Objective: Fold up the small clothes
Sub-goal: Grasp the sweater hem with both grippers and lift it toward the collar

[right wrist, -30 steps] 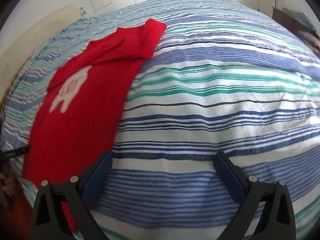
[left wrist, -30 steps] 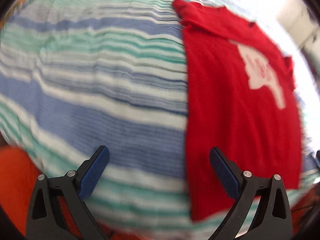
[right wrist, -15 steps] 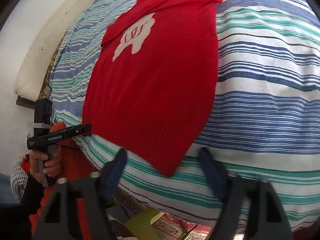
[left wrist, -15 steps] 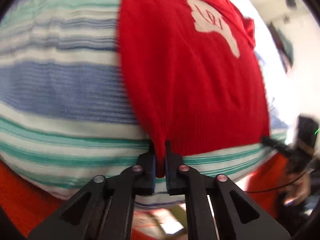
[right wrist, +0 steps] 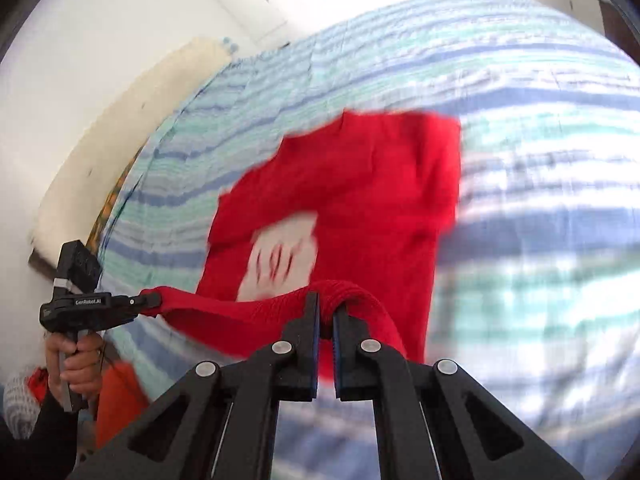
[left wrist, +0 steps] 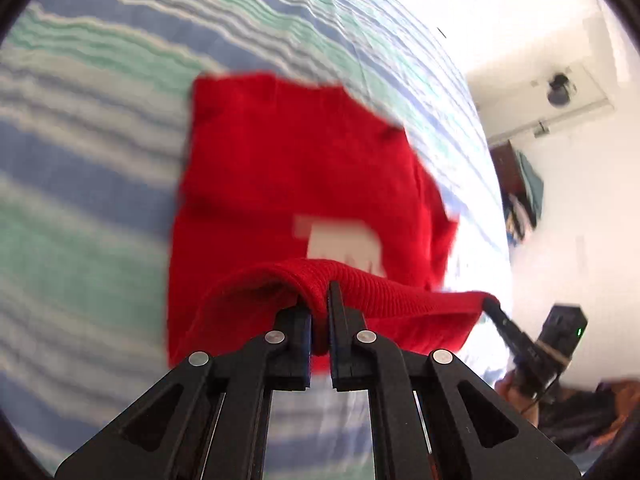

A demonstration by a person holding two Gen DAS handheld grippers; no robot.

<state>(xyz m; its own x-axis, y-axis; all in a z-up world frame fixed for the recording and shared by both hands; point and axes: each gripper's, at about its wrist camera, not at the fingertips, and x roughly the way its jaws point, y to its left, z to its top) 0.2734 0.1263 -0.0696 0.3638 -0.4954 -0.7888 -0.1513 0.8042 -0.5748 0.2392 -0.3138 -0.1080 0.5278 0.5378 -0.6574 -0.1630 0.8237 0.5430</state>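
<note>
Left wrist view looks down along the left gripper (left wrist: 319, 312), whose jaws are clenched on the ribbed hem of a red knit sweater (left wrist: 288, 184). The hem rises off the bed in a raised band that runs to the right, where the tip of the right gripper (left wrist: 490, 305) pinches its far end. Beyond the lifted hem the rest of the sweater lies on a striped bedspread (left wrist: 80, 184) in blue, green and white, with a pale patch (left wrist: 344, 242) on its chest partly hidden behind the hem. The picture is blurred, so the design on the patch cannot be read here.

From the right wrist view the right gripper (right wrist: 326, 320) is likewise clamped on the ribbed hem, the fabric bunched over its jaws. The hem stretches away to the left to the left gripper (right wrist: 154, 300), held in a person's hand (right wrist: 74, 356) with a dark sleeve (right wrist: 48, 432) below it. The sweater (right wrist: 380, 184) spreads across the bedspread (right wrist: 540, 200) behind, its pale patch (right wrist: 280, 260) showing red marks. A cream headboard (right wrist: 132, 128) edges the bed at the left, under a white wall (right wrist: 100, 20).
</note>
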